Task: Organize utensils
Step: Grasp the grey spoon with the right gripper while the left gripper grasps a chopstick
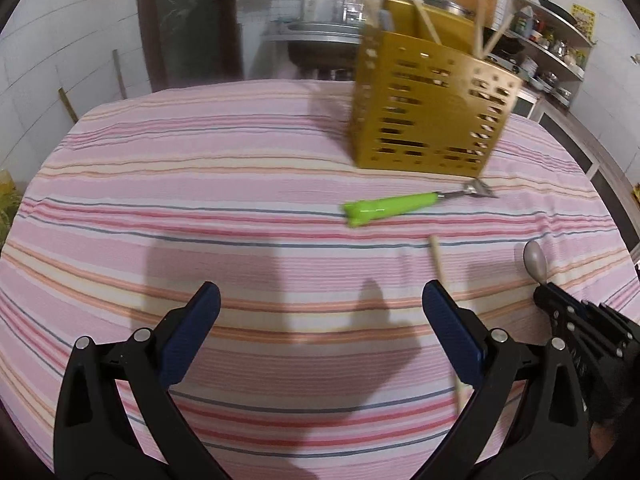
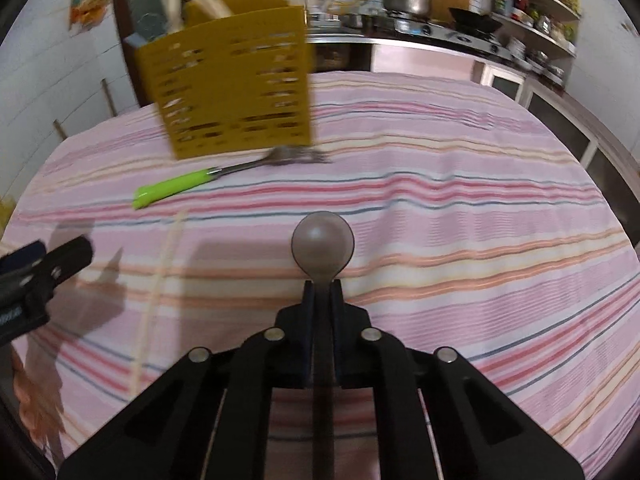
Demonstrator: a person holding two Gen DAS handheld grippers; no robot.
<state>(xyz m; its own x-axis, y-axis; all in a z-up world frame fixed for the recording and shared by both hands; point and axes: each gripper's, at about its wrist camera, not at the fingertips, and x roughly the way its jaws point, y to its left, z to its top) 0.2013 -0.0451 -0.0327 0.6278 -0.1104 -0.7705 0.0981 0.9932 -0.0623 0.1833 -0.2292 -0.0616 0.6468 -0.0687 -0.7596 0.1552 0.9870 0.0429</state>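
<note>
Clamping a spoon (image 2: pixel 322 240) at frame centre, the right tool (image 2: pixel 322 286) faces the yellow holder (image 2: pixel 232 80) upper left; the green-handled fork (image 2: pixel 176 188) lies between, left tool (image 1: pixel 320 304) wide.

Striped tablecloth (image 1: pixel 200 184), yellow utensil holder (image 1: pixel 432 120), green-handled fork (image 1: pixel 384 206), chopstick (image 1: pixel 438 264)

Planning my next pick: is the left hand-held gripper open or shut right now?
Open. The left hand-held gripper has its blue-padded fingers spread wide with only pink striped tablecloth between them, nothing held.
</note>
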